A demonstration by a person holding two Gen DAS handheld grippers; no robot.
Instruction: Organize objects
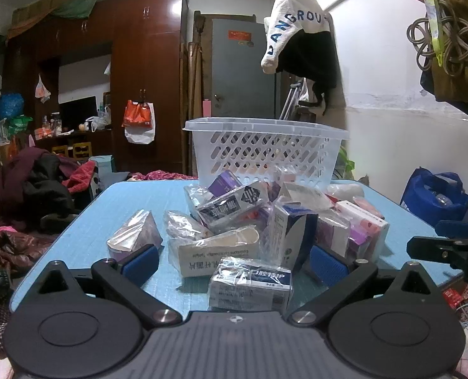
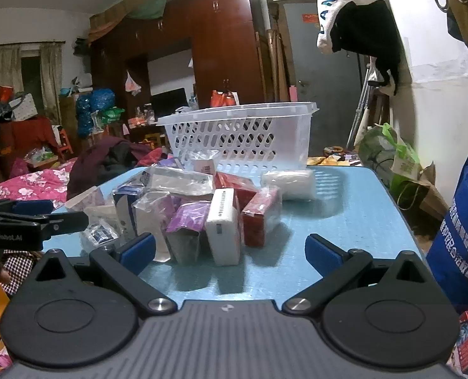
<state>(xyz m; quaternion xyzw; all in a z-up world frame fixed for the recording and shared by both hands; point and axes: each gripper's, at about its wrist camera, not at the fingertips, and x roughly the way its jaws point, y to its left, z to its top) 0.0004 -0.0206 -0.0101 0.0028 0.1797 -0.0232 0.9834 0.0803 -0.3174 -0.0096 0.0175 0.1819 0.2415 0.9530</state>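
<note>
A jumble of small boxes and plastic-wrapped packets [image 1: 265, 221] is heaped on the blue surface [image 1: 133, 208], reaching from near its middle back to the foot of a clear slotted basket [image 1: 265, 148]. The basket is seen standing upright at the far edge, and nothing can be made out inside it. In the left wrist view a wrapped blue-and-white box [image 1: 249, 284] lies nearest, with a white box printed in black [image 1: 215, 252] just behind it and a silvery packet [image 1: 134, 233] set apart to the left. In the right wrist view a white box [image 2: 223, 227] stands on end beside a red box [image 2: 261, 218], purple packets [image 2: 186, 218] are pressed against them, and a white wrapped roll [image 2: 289, 183] lies apart, close to the basket.

The left gripper [image 1: 232, 260] is held low at the near edge with its fingers [image 1: 139, 263] spread wide; the wrapped blue-and-white box lies between them, not gripped. The right gripper [image 2: 231, 251] is likewise wide open and grips nothing, the white box just ahead of it.

Bare surface is left on the right of the heap [image 2: 360, 214] and on the near left. A bed with flowered bedding [image 2: 35, 183] and piled clothes adjoins the left edge, and a blue bag [image 2: 461, 237] stands beyond the right edge
</note>
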